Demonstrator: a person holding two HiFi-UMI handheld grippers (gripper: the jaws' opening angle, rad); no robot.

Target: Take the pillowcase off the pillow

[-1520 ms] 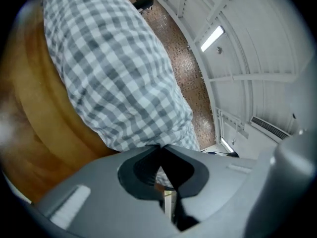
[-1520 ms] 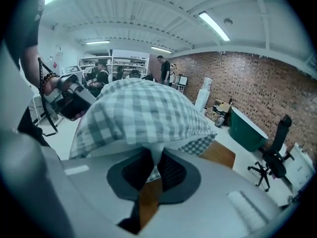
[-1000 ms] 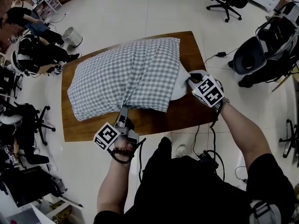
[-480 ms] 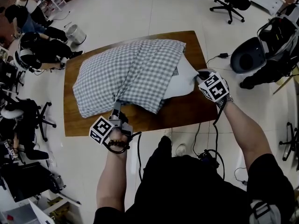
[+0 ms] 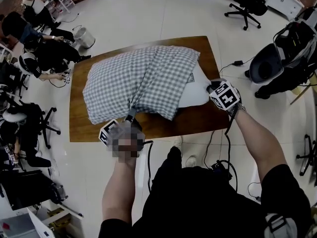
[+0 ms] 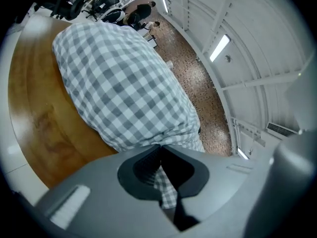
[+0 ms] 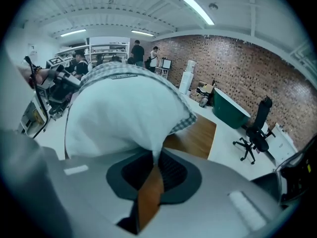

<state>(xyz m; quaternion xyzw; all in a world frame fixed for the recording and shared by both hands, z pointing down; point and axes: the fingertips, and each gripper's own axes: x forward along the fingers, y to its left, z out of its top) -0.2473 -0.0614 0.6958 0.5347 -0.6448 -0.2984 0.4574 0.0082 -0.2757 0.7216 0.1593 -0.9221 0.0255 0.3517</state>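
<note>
**Checked pillowcase peeling back, both claws clamped**

The left gripper (image 6: 159,155) is closed tight on a bunched fold of the checked pillowcase (image 5: 143,83). The right gripper (image 7: 151,157) pinches a corner of the white pillow (image 5: 195,90). More bare pillow shows than a second ago, so the case seems to be sliding off leftward. The pillow overhangs the wooden table (image 5: 198,120) at its right edge, with open floor beyond.

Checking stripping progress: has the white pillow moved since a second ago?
Yes. The pillow has slid rightward toward the table's right edge, showing more white beyond the pillowcase.
</note>
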